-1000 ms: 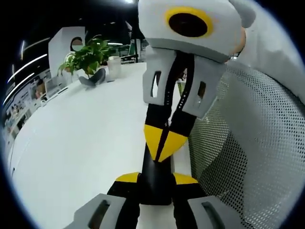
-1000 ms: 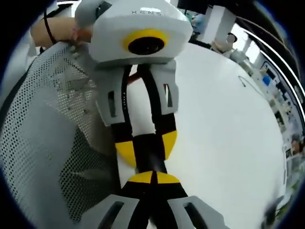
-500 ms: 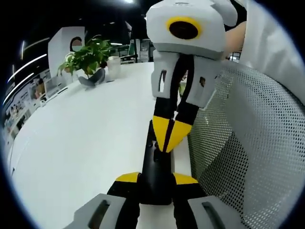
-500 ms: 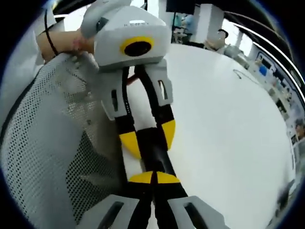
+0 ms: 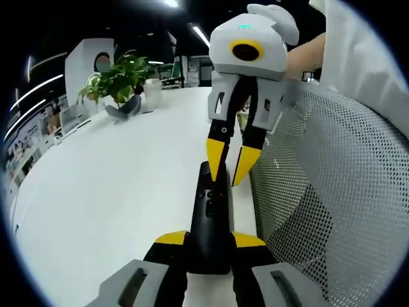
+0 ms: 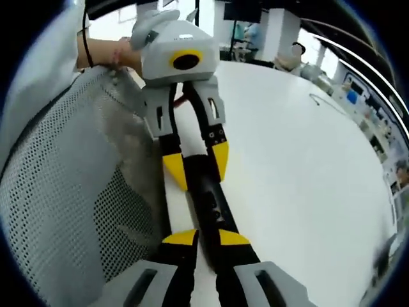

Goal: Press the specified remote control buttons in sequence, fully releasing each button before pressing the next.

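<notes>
The left tongs (image 5: pixel 209 242) grip a black remote control (image 5: pixel 209 214) above the white worktop (image 5: pixel 108 185). The right tongs (image 5: pixel 230 167), slightly parted, hover just off its buttons; presses seemingly remain.

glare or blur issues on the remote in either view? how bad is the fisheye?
Left gripper view: remote sharp, buttons readable, faint sheen only; ceiling lights blown out; table edge curves strongly. Right gripper view: remote a little softer, white table bright but not clipped; mesh chair back bulges with distortion near the rim.
</notes>
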{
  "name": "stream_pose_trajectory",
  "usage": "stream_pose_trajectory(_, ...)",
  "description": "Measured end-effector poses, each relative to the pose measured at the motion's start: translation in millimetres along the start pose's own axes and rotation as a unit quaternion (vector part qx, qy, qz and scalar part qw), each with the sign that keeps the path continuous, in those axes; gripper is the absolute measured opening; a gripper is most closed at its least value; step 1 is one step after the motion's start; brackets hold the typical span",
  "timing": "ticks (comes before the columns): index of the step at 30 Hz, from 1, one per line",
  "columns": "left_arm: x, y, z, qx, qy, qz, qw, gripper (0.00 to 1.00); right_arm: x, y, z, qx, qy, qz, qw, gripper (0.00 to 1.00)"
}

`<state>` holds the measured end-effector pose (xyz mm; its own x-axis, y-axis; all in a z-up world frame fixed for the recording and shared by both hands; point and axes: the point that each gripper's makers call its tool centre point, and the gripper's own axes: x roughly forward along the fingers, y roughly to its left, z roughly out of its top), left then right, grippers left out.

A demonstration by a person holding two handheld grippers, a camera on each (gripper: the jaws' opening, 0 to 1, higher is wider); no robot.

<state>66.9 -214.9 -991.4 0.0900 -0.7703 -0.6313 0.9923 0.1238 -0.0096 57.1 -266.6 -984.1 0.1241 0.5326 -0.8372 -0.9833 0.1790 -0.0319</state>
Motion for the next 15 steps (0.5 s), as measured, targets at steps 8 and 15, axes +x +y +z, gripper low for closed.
stream_pose_trajectory(8, -0.5, 0.4, 0.6, -0.002, -0.006, -0.002, 1.0, 0.25, 1.3, -12.7, -5.1, -0.008, -0.006, 0.018, 0.9998, 0.19)
stream_pose_trajectory(15, -0.2, 1.3, 0.9, -0.002, -0.009, -0.003, 0.9999, 0.25, 9.0, -13.7, -3.0, -0.02, -0.014, 0.039, 0.9989, 0.22)
